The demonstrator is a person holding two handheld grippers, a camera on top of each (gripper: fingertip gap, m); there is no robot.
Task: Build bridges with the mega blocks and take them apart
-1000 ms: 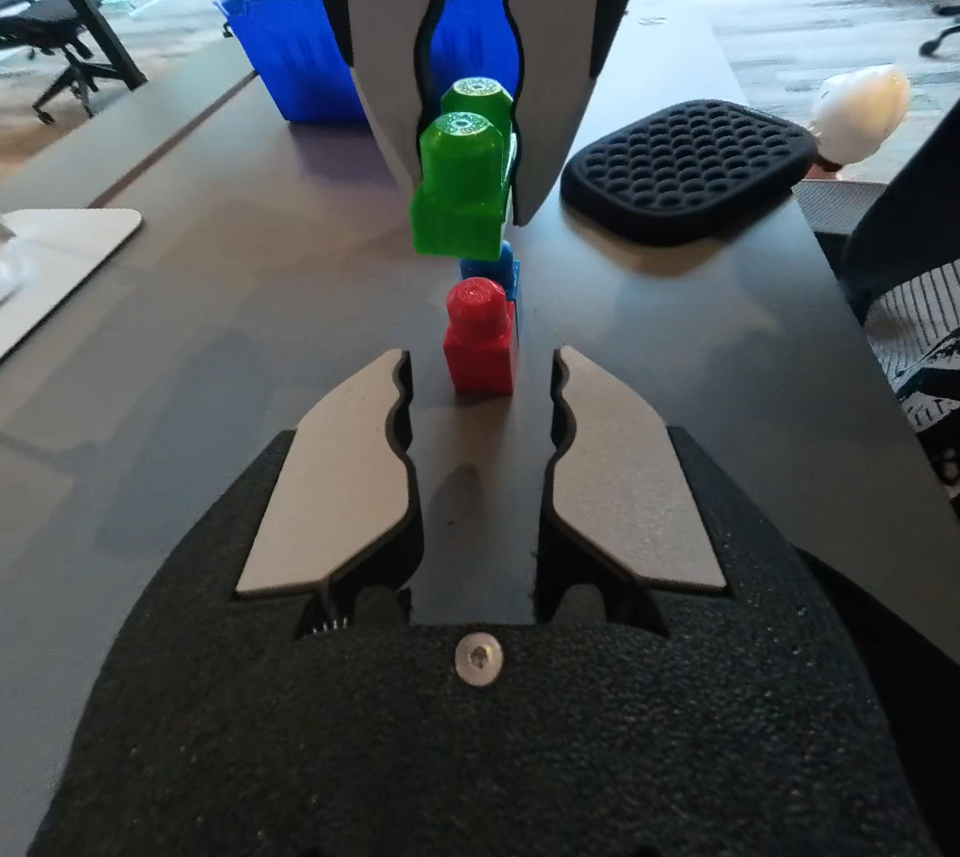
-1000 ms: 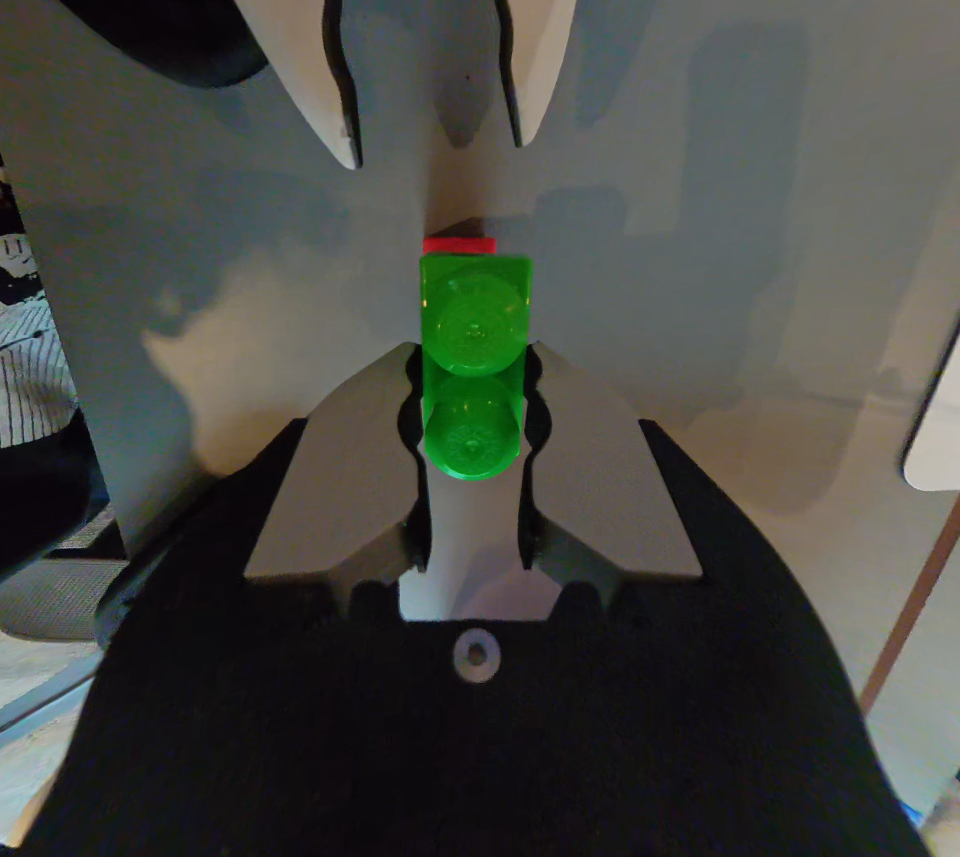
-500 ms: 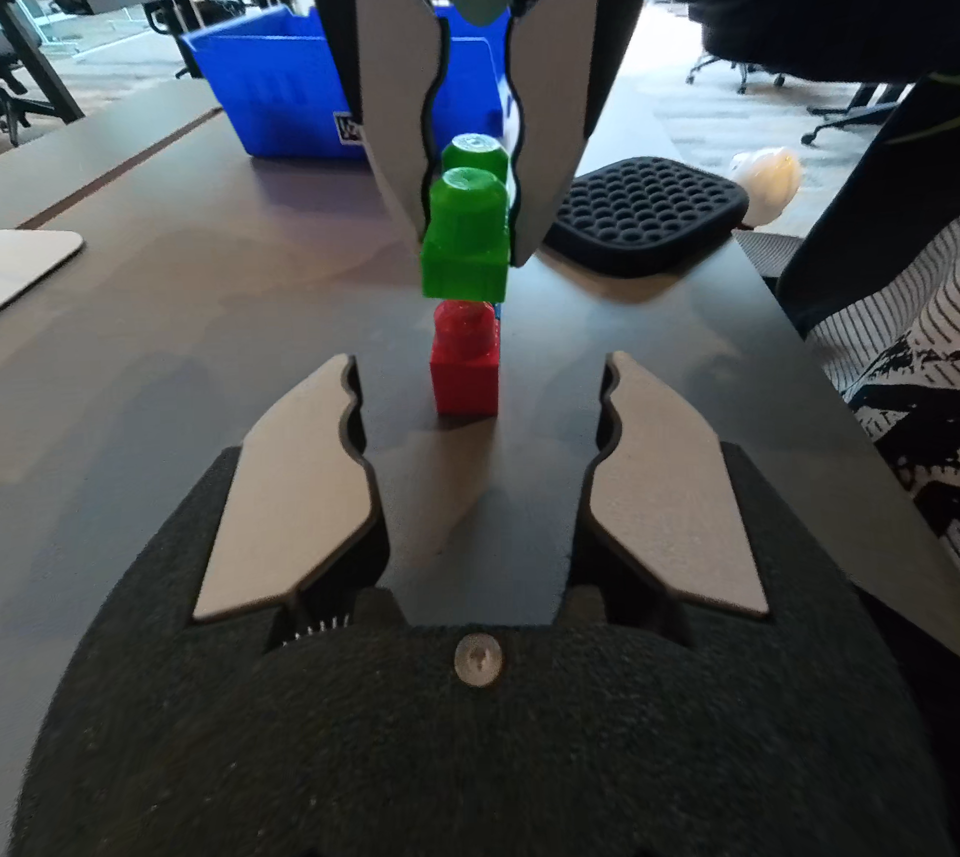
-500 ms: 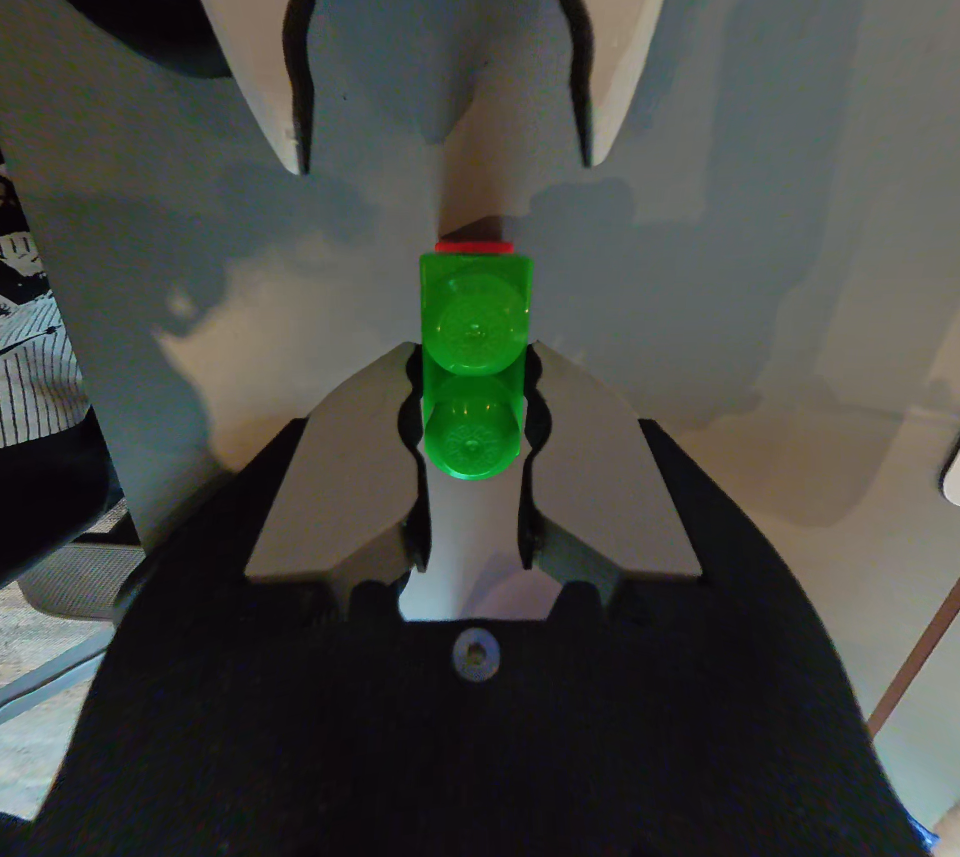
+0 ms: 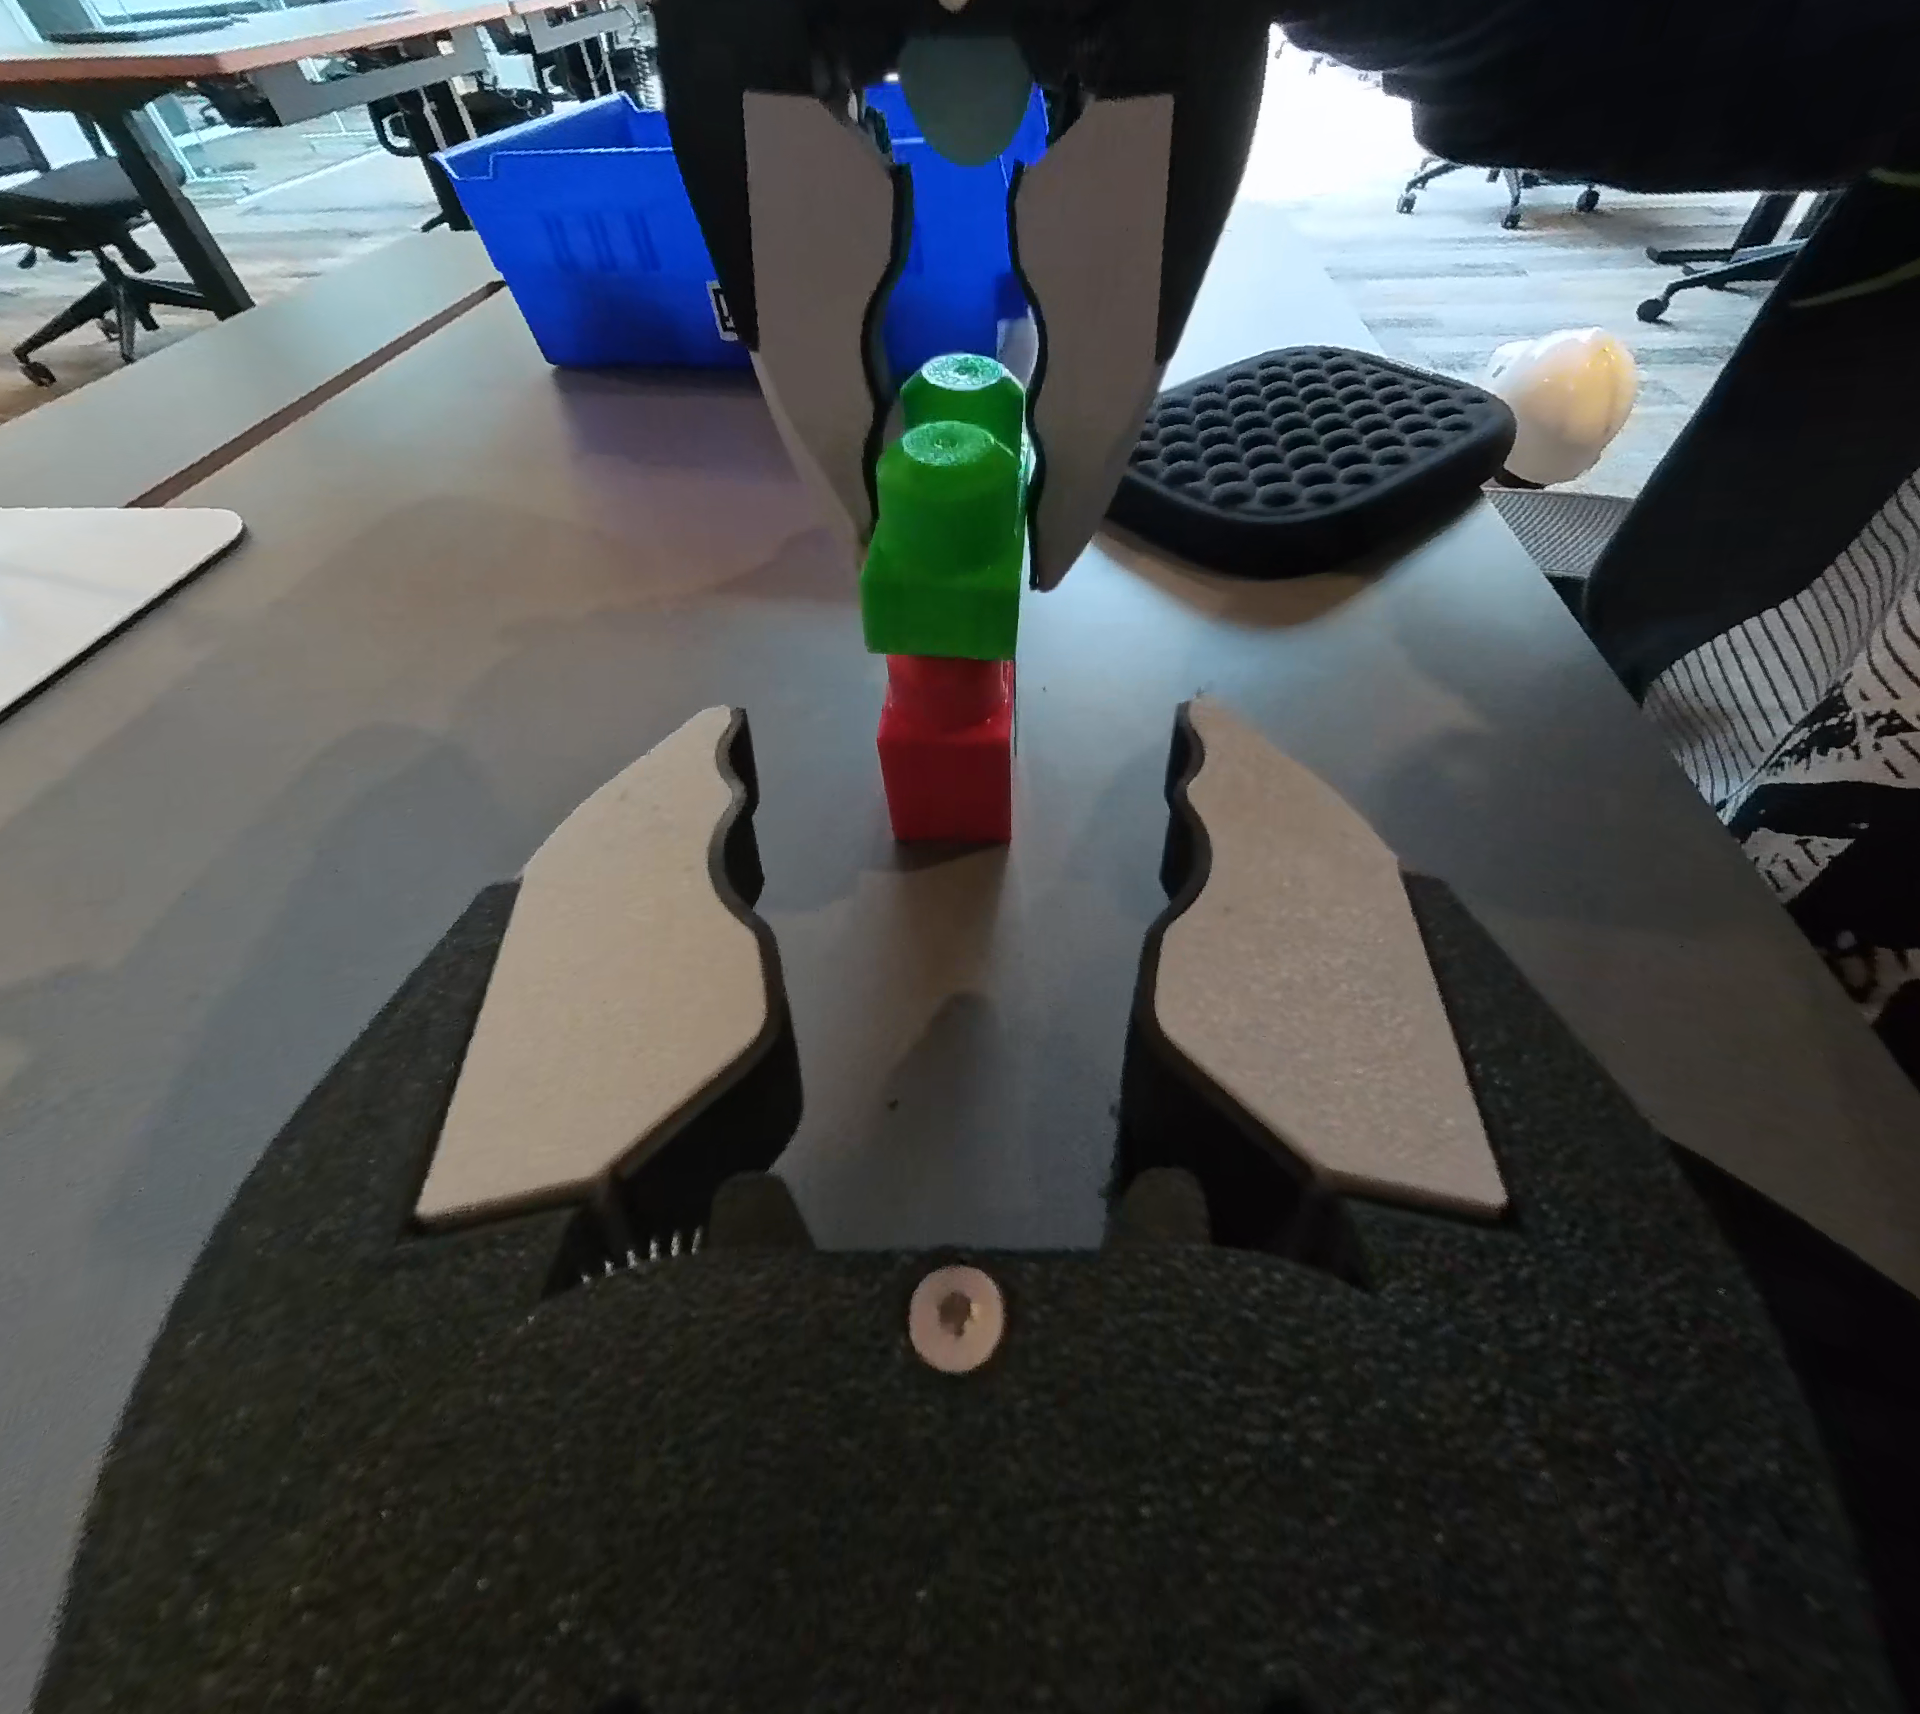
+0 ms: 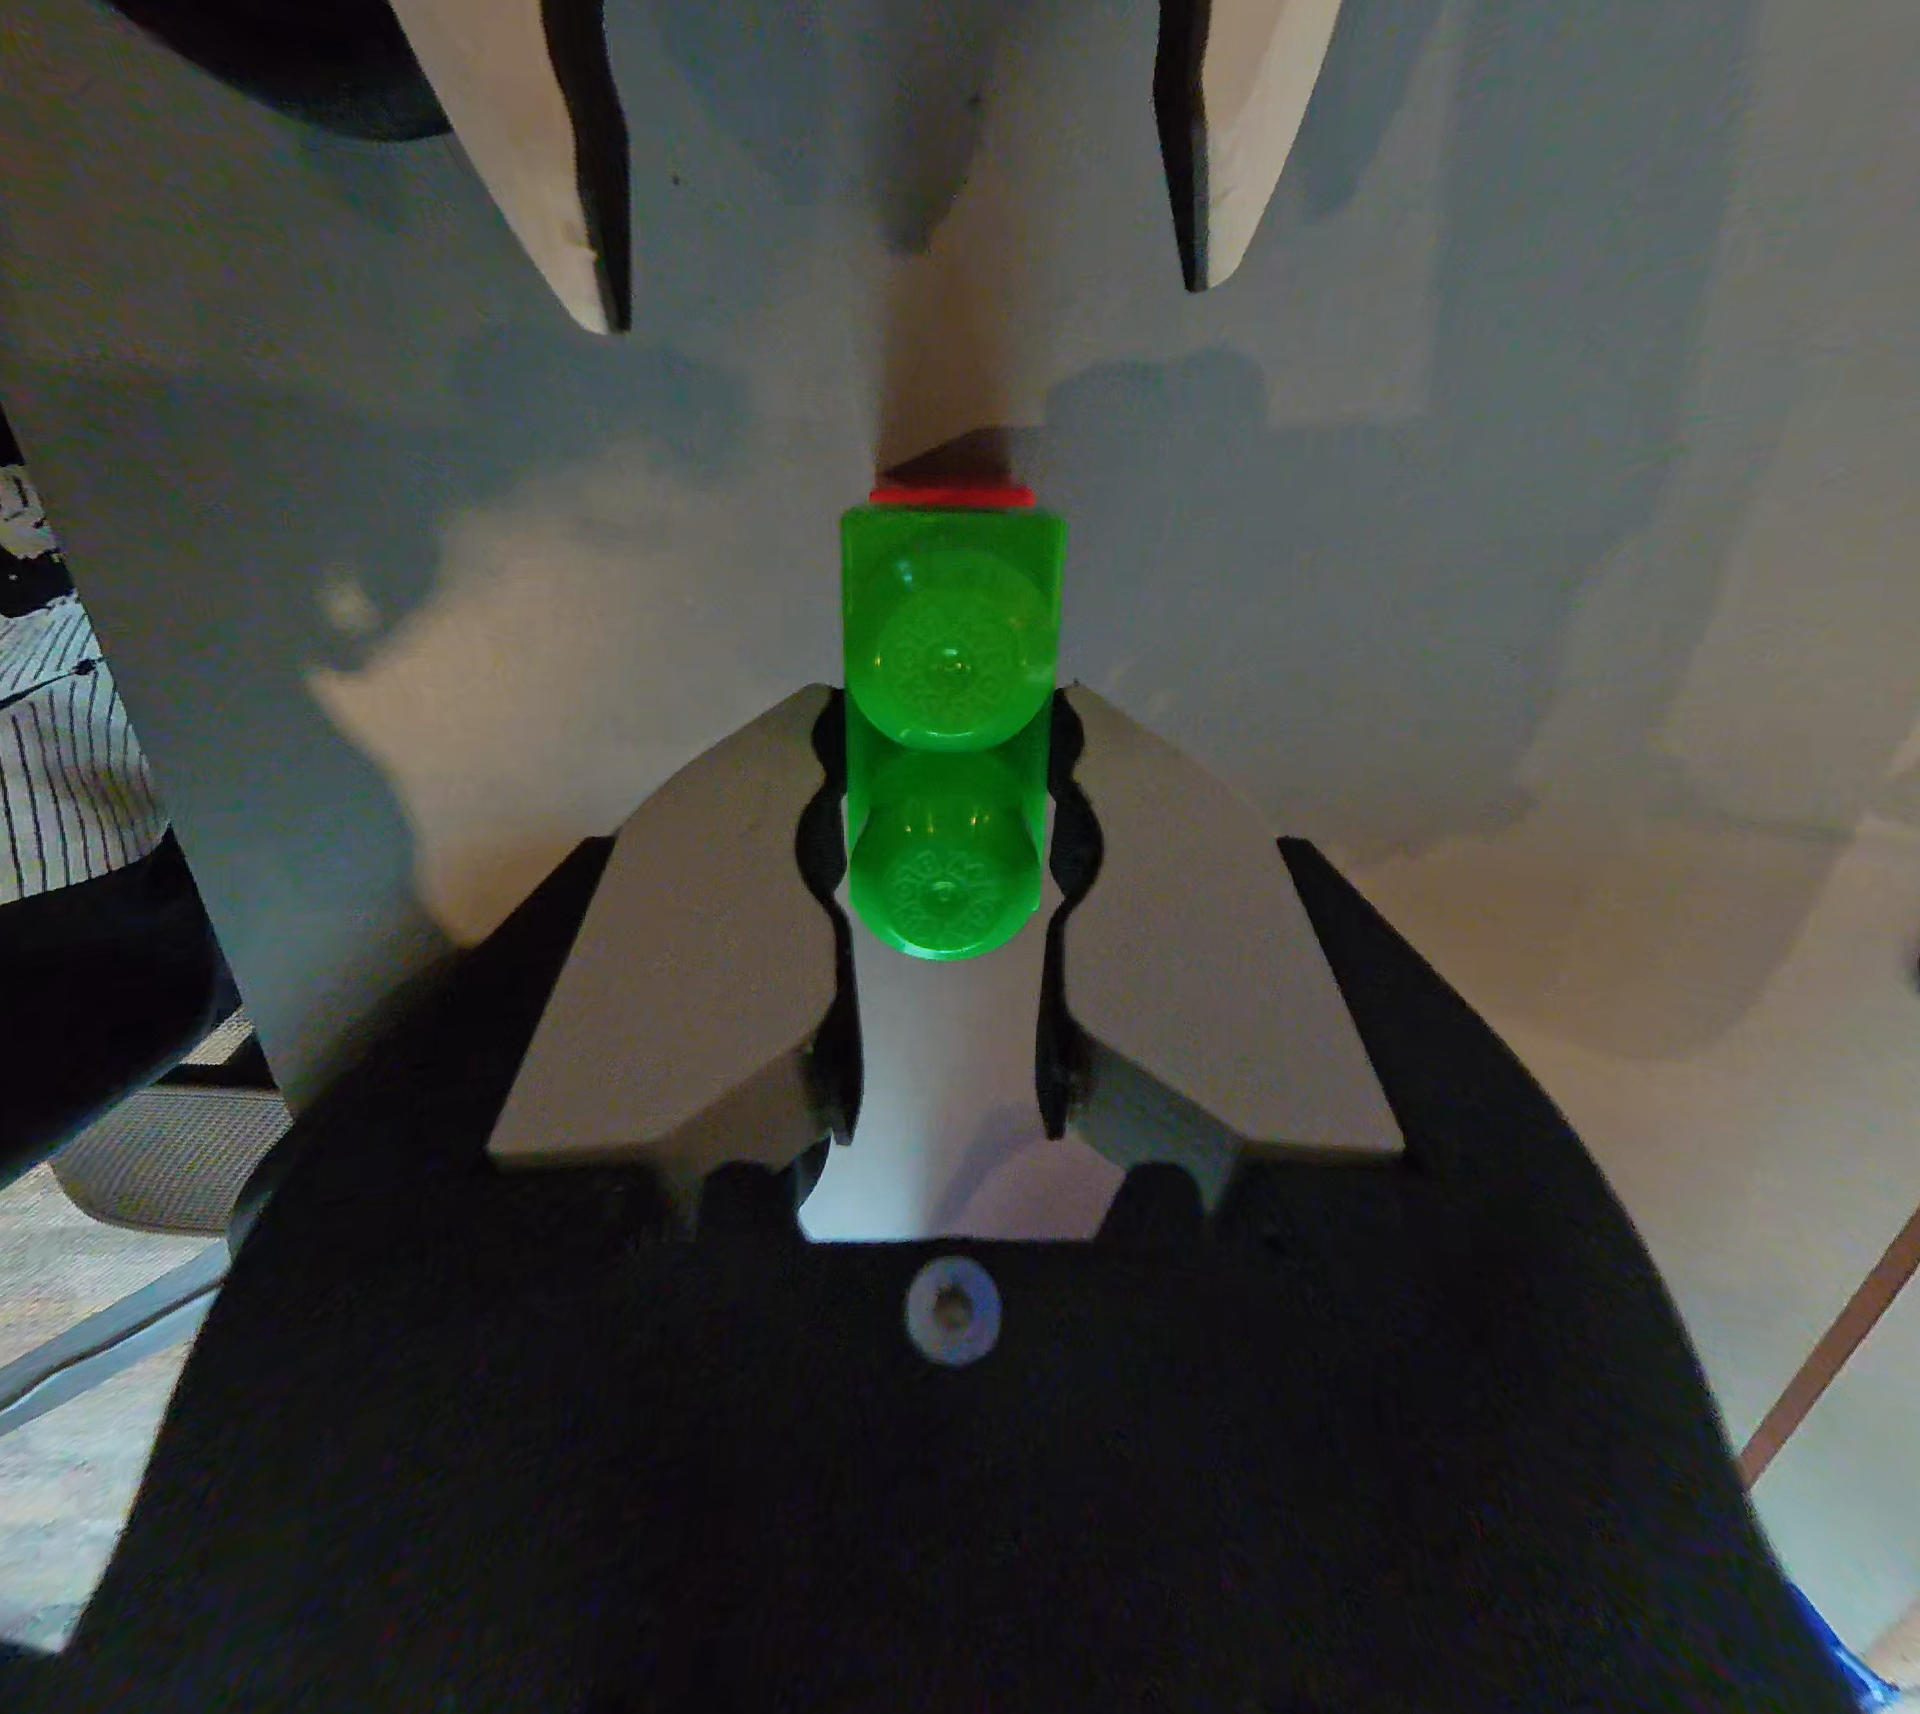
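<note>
A green two-stud block (image 5: 940, 563) is held from above by my right gripper (image 5: 951, 563), which is shut on its sides. Its near end rests on the stud of a red one-stud block (image 5: 945, 781) standing on the grey table (image 5: 416, 625); part of the red stud shows under it. My left gripper (image 5: 961, 714) is open and empty, low over the table just in front of the red block. In the right wrist view my right gripper (image 6: 945, 690) grips the green block (image 6: 951, 656), a red sliver (image 6: 951, 496) shows past it, and my left gripper (image 6: 902, 303) is open beyond.
A blue bin (image 5: 582, 241) stands at the back of the table. A black honeycomb pad (image 5: 1309, 459) lies at the back right, with a white rounded object (image 5: 1558, 407) past it. A white board (image 5: 94, 584) lies at the left. A person's striped clothing (image 5: 1787, 729) is at the right edge. Tip to tip, the grippers are about 7 cm apart.
The right gripper lowered the green block onto the red block's stud. The left gripper opened wider and drew back a little. The blue block behind the red one is now hidden.
</note>
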